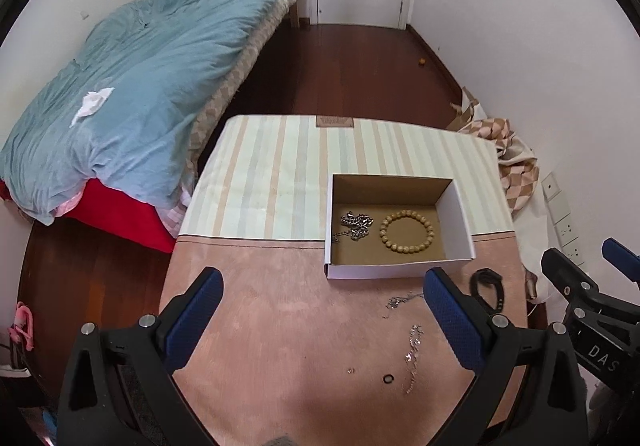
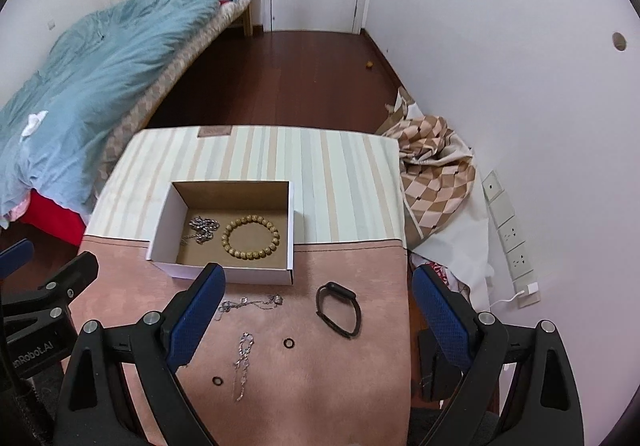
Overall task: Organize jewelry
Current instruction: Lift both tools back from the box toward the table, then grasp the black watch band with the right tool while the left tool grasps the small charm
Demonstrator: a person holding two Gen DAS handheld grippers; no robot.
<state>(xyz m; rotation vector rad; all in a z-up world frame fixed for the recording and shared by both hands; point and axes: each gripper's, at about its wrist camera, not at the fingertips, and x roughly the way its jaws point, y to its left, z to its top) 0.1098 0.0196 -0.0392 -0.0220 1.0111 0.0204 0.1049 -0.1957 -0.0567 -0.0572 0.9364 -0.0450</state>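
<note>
Right wrist view: cardboard box point(image 2: 224, 230) on the striped end of the table mat point(image 2: 340, 181), already holding a beaded bracelet point(image 2: 251, 237) and a heap of silver chain point(image 2: 203, 228). Still out on the pink part of the mat, nearer than the box: a black wristband point(image 2: 339, 310), a thin necklace point(image 2: 250, 302) just below the box front, a second fine chain point(image 2: 243, 362) stretched lengthwise, and two small dark rings point(image 2: 288, 343) point(image 2: 216, 370). Left wrist view shows the same spread from the other side, plus one tiny pale ring point(image 1: 351, 370).

Step in hand, by judgement: choosing the next loose piece — probably the wristband, the easiest to pinch. Best taken across its strap, not its open loop, then lifted clear of the box wall before release. For the chains, a pinch at a bunched part, so less trails; for the rings, pads flat to the mat, since such small things slip.

Right gripper point(image 2: 316, 310): spread wide, empty, fingers straddling the necklace and wristband area, apparently above the mat and touching nothing. Left gripper point(image 1: 322, 316): likewise wide apart and empty, hovering over bare pink mat, its right finger point(image 1: 452, 322) partly hiding the necklace — no contact visible.
</note>
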